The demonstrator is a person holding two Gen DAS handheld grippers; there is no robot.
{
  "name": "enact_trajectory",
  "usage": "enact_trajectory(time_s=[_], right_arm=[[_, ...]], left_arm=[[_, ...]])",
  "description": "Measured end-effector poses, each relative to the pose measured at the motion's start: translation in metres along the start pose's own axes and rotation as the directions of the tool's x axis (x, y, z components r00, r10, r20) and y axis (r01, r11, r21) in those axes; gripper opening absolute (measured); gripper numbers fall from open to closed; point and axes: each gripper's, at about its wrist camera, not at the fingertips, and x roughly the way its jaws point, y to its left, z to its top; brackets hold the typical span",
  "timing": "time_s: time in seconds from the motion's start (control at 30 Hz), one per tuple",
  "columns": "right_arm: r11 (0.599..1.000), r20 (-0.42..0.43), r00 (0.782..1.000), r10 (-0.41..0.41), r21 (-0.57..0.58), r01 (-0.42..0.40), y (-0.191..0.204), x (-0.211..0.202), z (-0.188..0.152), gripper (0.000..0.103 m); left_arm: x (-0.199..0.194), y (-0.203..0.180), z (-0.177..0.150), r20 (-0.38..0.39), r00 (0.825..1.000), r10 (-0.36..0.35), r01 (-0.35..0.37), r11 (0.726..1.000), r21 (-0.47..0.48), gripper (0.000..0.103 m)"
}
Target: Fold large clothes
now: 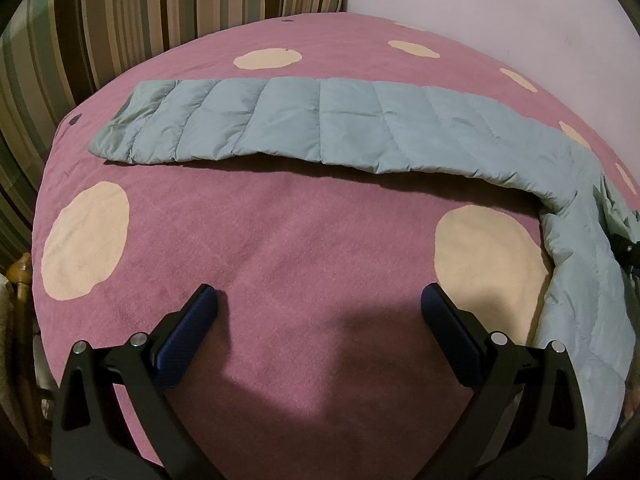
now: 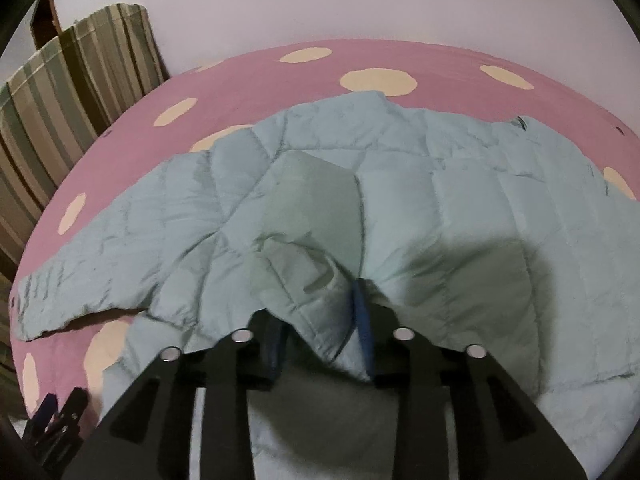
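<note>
Left gripper (image 1: 320,300) – fingers spread wide, nothing between them, hanging over bare pink bedspread (image 1: 280,240) with cream dots. Its blue pads (image 1: 192,328) are clear of any fabric.

Right gripper (image 2: 320,320) – fingers closed in on a bunched fold of the light-blue quilted jacket (image 2: 400,208); fabric is pinched between the blue pads (image 2: 362,312) and humps up just ahead of them.

Jacket lies on the bedspread (image 2: 248,76). From the left wrist view, one sleeve (image 1: 280,120) is stretched out flat across the bed, cuff end toward the left, the rest of the jacket curving down the right edge of the frame. From the right wrist view the body of the jacket fills the middle, wrinkled, with the sleeve trailing off to the left.

Striped cushion (image 1: 100,20) stands against the wall (image 1: 480,0) behind the bed. The left gripper also shows in the bottom-left corner of the right wrist view, beside the jacket edge
</note>
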Motion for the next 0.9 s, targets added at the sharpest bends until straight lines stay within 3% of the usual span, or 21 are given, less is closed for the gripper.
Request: enact_trajectory(time_s=[0.17, 0.27, 0.37, 0.5, 0.6, 0.7, 0.8, 0.9], right_arm=[[0.999, 0.025, 0.999, 0.041, -0.022, -0.041, 0.002, -0.028, -0.007, 0.036], [0.999, 0.074, 0.996, 0.040, 0.005, -0.041, -0.022, -0.059, -0.011, 0.036], [0.997, 0.113, 0.994, -0.009, 0.082, 0.000, -0.068, -0.085, -0.014, 0.036], [0.966, 0.126, 0.980, -0.151, 0.231, 0.119, -0.153, -0.107, -0.020, 0.024], [0.923, 0.091, 0.970, -0.225, 0.340, 0.182, -0.209, -0.109, -0.030, 0.022], [0.898, 0.040, 0.963, -0.265, 0.375, 0.231, -0.243, -0.095, -0.041, 0.022], [0.897, -0.032, 0.975, -0.219, 0.387, 0.214, -0.261, -0.066, -0.054, 0.020], [0.900, -0.023, 0.978, -0.208, 0.388, 0.201, -0.261, -0.063, -0.056, 0.020]], left_arm=[[0.000, 0.001, 0.000, -0.001, 1.000, 0.004, -0.004, 1.000, 0.004, 0.101], [0.000, 0.000, 0.001, -0.002, 1.000, 0.005, -0.005, 1.000, 0.005, 0.101], [0.001, 0.000, 0.001, -0.002, 1.000, 0.005, -0.005, 1.000, 0.005, 0.101], [0.001, -0.001, 0.000, -0.002, 1.000, 0.007, -0.007, 1.000, 0.006, 0.101], [0.001, 0.000, 0.000, -0.002, 1.000, 0.010, -0.010, 1.000, 0.009, 0.101], [0.001, -0.001, 0.000, -0.004, 1.000, 0.016, -0.016, 1.000, 0.015, 0.101], [0.002, -0.002, 0.000, -0.005, 1.000, 0.021, -0.021, 1.000, 0.019, 0.101], [0.002, -0.003, 0.000, -0.007, 1.000, 0.027, -0.026, 0.999, 0.023, 0.101]])
